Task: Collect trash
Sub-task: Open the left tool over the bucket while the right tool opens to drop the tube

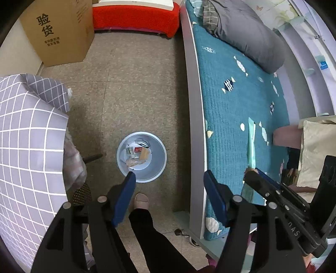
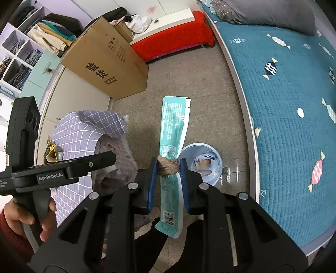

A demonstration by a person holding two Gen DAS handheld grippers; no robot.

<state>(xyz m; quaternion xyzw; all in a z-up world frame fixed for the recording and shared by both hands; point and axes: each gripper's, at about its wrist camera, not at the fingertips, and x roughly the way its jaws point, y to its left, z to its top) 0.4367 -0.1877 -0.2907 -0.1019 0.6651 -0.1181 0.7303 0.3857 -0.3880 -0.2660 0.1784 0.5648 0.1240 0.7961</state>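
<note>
The left tool [image 1: 168, 176] points steeply down at the floor [image 1: 136, 94] with its blue pads standing wide apart and nothing between them. Just beyond its left pad sits a round pale-grey bin [image 1: 142, 156], upright on the floor beside the bed [image 1: 231, 100]. The bin already holds scraps: crumpled paper, a red-and-white wrapper and a tan piece.

The right tool [image 2: 168, 168] is clamped narrow on a long teal wrapper [image 2: 173, 124]. The pads press on a knot of brown twine [image 2: 167, 166] wound round the wrapper's middle. The wrapper's far end rises past the fingertips and its near end, with a barcode, hangs back between the arms of the tool. In the right wrist view the bin lies just right of the pads, below and beyond them, on the floor. The wrapper is still in the air, not in the bin.

A hand [image 2: 25, 218] in a red sleeve holds the left tool's handle at the left of that view. To the left stands a piece of furniture under a grey checked cloth [image 1: 27, 136]. Farther off are a brown cardboard box [image 1: 58, 31] and a low red-covered bench [image 1: 136, 19]. A dark trouser leg and a slippered foot [image 1: 141, 200] show near the bin.
</note>
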